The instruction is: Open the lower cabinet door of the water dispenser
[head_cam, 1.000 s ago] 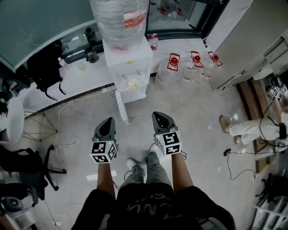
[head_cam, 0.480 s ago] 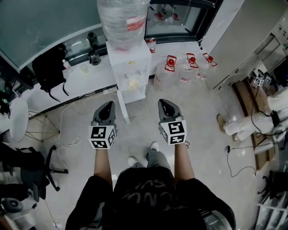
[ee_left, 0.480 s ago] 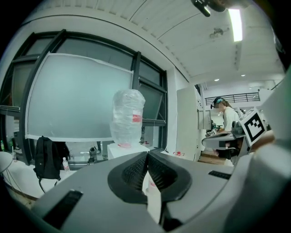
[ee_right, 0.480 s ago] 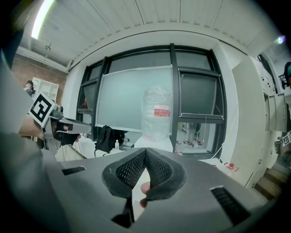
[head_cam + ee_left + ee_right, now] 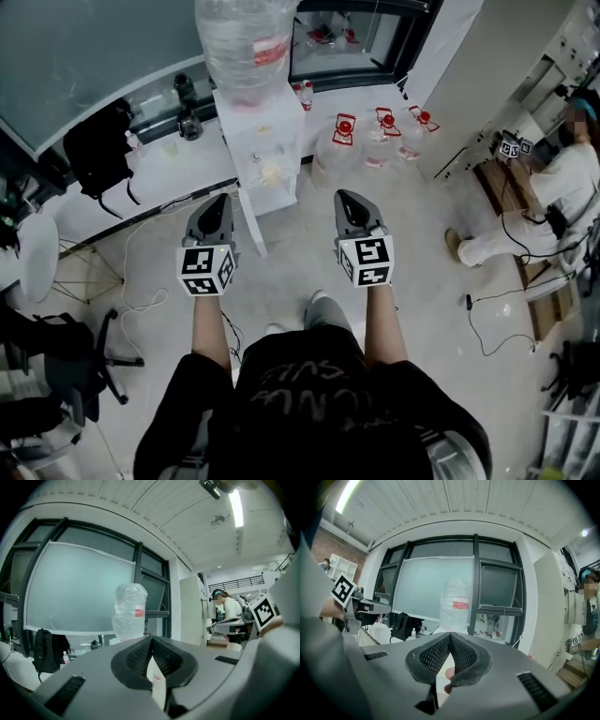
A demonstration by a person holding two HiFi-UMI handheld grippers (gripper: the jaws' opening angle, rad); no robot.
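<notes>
The white water dispenser (image 5: pixel 255 131) stands ahead of me on the floor, with a clear bottle (image 5: pixel 246 37) on top; its bottle (image 5: pixel 129 611) also shows in the left gripper view and its bottle (image 5: pixel 457 604) in the right gripper view. The lower cabinet front (image 5: pixel 265 217) is steeply foreshortened, and I cannot tell how its door stands. My left gripper (image 5: pixel 221 202) (image 5: pixel 151 637) is shut and empty, held in the air short of the dispenser's left side. My right gripper (image 5: pixel 349 199) (image 5: pixel 450 633) is shut and empty, to the right of the dispenser. Neither touches it.
Several water jugs with red caps (image 5: pixel 373 139) sit on the floor right of the dispenser. A black backpack (image 5: pixel 98 145) hangs at the left, an office chair (image 5: pixel 56 361) stands lower left, and cables (image 5: pixel 141 225) trail across the floor. A person (image 5: pixel 553 192) crouches at the far right.
Both grippers have risen and now sit higher in the head view, nearer the dispenser. Both stayed shut.
</notes>
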